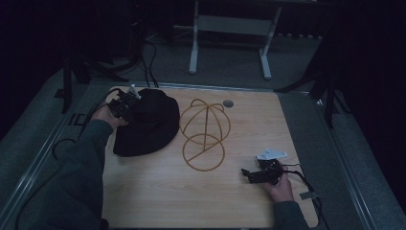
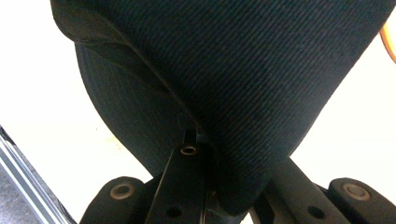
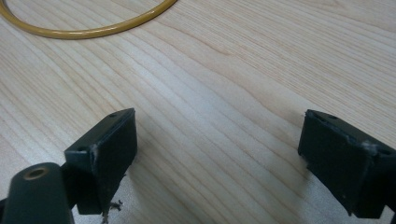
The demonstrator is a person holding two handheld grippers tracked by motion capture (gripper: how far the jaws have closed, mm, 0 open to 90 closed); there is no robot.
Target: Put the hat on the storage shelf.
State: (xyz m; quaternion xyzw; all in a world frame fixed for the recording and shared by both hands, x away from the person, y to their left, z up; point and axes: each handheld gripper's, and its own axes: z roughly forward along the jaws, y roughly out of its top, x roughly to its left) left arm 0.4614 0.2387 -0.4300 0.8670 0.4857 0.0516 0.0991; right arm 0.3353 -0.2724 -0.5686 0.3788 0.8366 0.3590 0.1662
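Note:
A black fabric hat lies on the far left of the wooden table. My left gripper sits at the hat's far-left edge, shut on its brim. In the left gripper view the dark cloth is pinched between the jaws of my left gripper and hangs over them. A yellow wire hat frame stands just right of the hat. My right gripper rests near the front right of the table, open, with bare wood between its jaws. Part of the frame's ring lies ahead of it.
A grey round grommet sits near the table's far edge. A metal stand and cables are on the floor beyond. A metal rail runs along the table's left side.

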